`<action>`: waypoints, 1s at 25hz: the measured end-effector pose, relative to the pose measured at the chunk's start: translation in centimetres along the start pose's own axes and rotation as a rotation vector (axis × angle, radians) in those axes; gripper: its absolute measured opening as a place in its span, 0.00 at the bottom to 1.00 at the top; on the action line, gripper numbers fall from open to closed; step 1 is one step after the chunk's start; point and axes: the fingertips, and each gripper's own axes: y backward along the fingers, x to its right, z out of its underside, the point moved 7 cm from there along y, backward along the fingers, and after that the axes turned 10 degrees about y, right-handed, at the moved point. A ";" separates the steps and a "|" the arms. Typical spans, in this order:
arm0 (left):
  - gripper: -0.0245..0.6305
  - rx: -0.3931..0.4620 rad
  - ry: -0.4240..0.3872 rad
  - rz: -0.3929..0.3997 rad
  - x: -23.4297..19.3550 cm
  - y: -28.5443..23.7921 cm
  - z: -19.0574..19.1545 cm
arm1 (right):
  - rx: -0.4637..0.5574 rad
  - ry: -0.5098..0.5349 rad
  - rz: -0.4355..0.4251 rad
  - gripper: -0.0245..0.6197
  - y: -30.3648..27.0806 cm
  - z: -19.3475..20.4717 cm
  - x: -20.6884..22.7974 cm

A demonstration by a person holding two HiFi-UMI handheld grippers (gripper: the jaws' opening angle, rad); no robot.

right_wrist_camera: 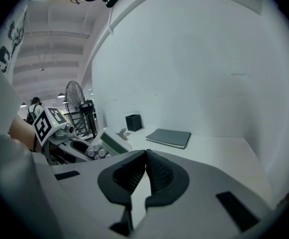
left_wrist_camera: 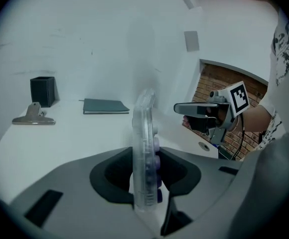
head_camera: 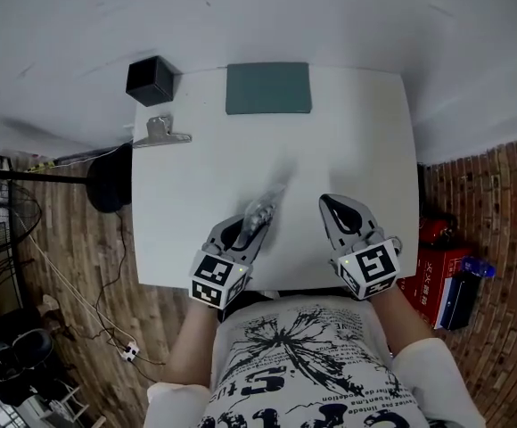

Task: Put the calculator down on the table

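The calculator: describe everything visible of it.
The calculator is a slim unit in a clear plastic case, with rounded purplish keys on one face and a dark green display panel that shows in the right gripper view. It stands on edge, pinched at its near end between the fingers of the left gripper, thin side toward that gripper's camera. The rest juts forward over the white table, near its front edge; whether it touches the tabletop cannot be told.
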 end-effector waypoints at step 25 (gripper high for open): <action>0.31 0.024 0.217 -0.131 -4.4 -1.4 0.6 | -0.025 -0.020 -0.022 0.06 -1.3 0.6 -0.9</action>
